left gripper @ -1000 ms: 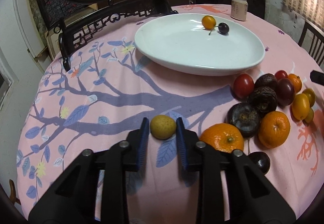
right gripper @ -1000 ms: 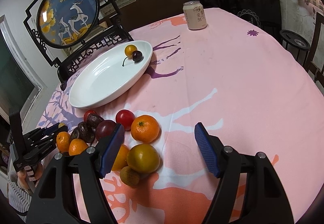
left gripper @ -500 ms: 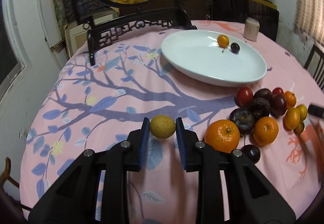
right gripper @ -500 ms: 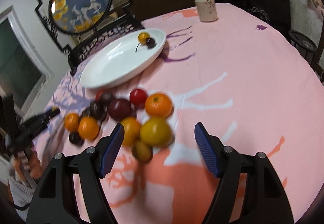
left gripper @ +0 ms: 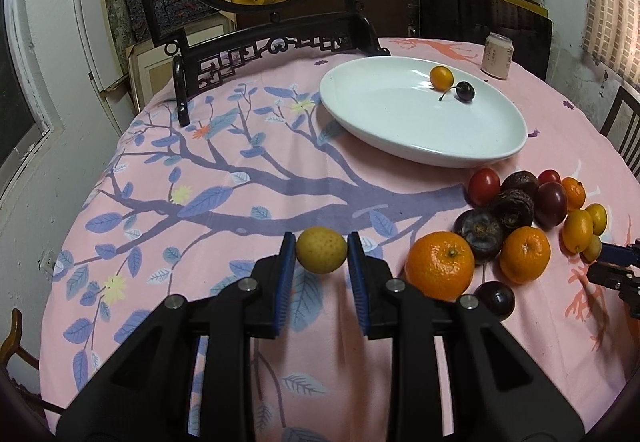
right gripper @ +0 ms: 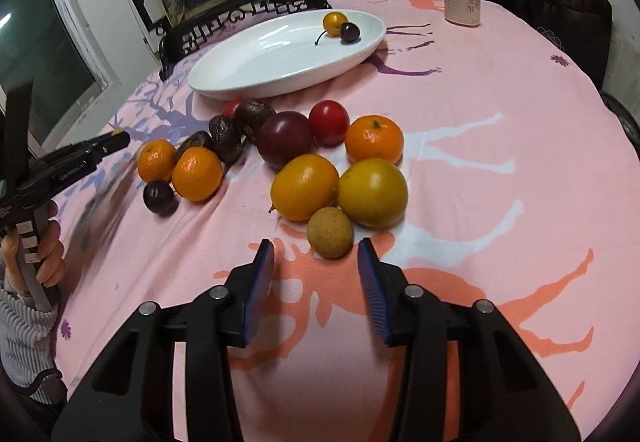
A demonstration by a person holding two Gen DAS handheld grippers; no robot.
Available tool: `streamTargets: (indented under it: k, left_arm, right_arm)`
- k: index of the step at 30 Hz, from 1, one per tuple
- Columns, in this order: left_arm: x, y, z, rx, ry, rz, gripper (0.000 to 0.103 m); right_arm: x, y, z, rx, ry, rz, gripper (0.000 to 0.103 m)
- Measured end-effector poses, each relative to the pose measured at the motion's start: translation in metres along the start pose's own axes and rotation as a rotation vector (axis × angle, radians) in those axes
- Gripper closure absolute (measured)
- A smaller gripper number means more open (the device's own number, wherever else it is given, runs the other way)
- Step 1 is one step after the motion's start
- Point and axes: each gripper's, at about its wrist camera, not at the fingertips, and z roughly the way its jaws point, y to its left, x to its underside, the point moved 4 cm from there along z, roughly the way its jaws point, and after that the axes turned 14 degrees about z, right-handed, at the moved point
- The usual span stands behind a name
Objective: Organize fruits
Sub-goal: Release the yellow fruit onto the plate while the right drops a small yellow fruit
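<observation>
Left gripper [left gripper: 321, 256] fingers clamped on yellow-green fruit [left gripper: 321, 255], right gripper [right gripper: 316, 262] fingers apart, dark fruits [right gripper: 230, 134] half-hidden in pile

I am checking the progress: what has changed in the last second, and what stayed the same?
The left tool, shut on the small yellow-brown fruit, lifted it off the cloth. The right tool, open, moved toward the pile and narrowed, now near a small brown fruit. The white plate kept its two fruits.
</observation>
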Motion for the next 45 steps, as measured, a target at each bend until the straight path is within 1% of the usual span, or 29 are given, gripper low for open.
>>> streamTargets:
  k: [3,4,7,8,9,14,18,21,23,26,28,30,31,34,37,38,39,40,41,42,45]
  left_arm:
    - [0.0,-0.002,0.002,0.002,0.007,0.008,0.076]
    - [0.0,-0.002,0.002,0.002,0.009,0.01,0.076]
    - [0.001,-0.003,0.004,0.006,0.016,0.014,0.076]
    - [0.001,-0.004,0.005,0.007,0.019,0.016,0.076]
    - [0.001,-0.004,0.005,0.007,0.021,0.018,0.076]
    - [0.003,-0.005,0.011,0.008,0.042,0.023,0.076]
    - [0.003,-0.01,0.011,0.015,0.045,0.034,0.076]
    - [-0.007,-0.012,0.01,0.039,0.045,0.027,0.076]
    - [-0.024,-0.011,0.01,0.062,0.041,0.001,0.076]
    - [-0.05,-0.012,0.013,0.044,0.022,-0.001,0.076]
    - [-0.071,-0.014,0.017,0.05,0.013,-0.007,0.076]
    - [-0.088,-0.019,0.025,0.069,0.011,-0.014,0.076]
    - [-0.098,-0.023,0.031,0.066,0.014,-0.011,0.076]
    - [-0.114,-0.035,0.047,0.076,0.025,-0.001,0.076]
    - [-0.122,-0.044,0.067,0.078,0.048,0.006,0.076]
    - [-0.123,-0.046,0.073,0.081,0.051,0.005,0.074]
    - [-0.123,-0.048,0.078,0.082,0.056,0.005,0.071]
    - [-0.122,-0.049,0.083,0.085,0.063,0.006,0.06]
    - [-0.121,-0.05,0.086,0.085,0.067,0.007,0.049]
    - [-0.119,-0.051,0.089,0.083,0.066,0.011,0.046]
    - [-0.117,-0.05,0.092,0.093,0.073,0.016,0.046]
  right_arm:
    - [-0.007,-0.002,0.002,0.029,-0.02,0.008,0.062]
    - [-0.009,-0.003,0.005,0.06,-0.031,0.001,0.062]
    - [-0.01,0.0,0.009,0.088,-0.033,-0.032,0.066]
    - [-0.01,0.001,0.009,0.087,-0.034,-0.039,0.075]
    - [-0.01,0.002,0.009,0.072,-0.03,-0.045,0.08]
    - [-0.009,0.0,0.008,0.054,-0.023,-0.043,0.08]
    - [-0.007,-0.002,0.001,0.005,-0.012,-0.019,0.08]
    - [-0.014,0.003,-0.008,-0.031,-0.021,-0.017,0.08]
    - [-0.035,0.011,-0.019,-0.041,-0.057,-0.025,0.08]
    - [-0.069,0.026,-0.032,-0.055,-0.118,-0.036,0.08]
    - [-0.093,0.036,-0.032,-0.065,-0.145,-0.041,0.08]
    - [-0.112,0.043,-0.023,-0.076,-0.142,-0.038,0.08]
    - [-0.122,0.047,-0.015,-0.08,-0.137,-0.034,0.08]
    - [-0.142,0.051,0.008,-0.084,-0.111,-0.026,0.08]
    - [-0.153,0.05,0.032,-0.084,-0.068,-0.02,0.08]
    - [-0.155,0.049,0.039,-0.091,-0.055,-0.016,0.08]
    - [-0.157,0.048,0.044,-0.097,-0.047,-0.01,0.073]
    - [-0.159,0.047,0.05,-0.104,-0.04,-0.005,0.065]
    - [-0.16,0.045,0.052,-0.104,-0.049,-0.002,0.049]
    - [-0.16,0.044,0.053,-0.098,-0.06,-0.003,0.048]
    - [-0.161,0.039,0.051,-0.1,-0.084,-0.019,0.048]
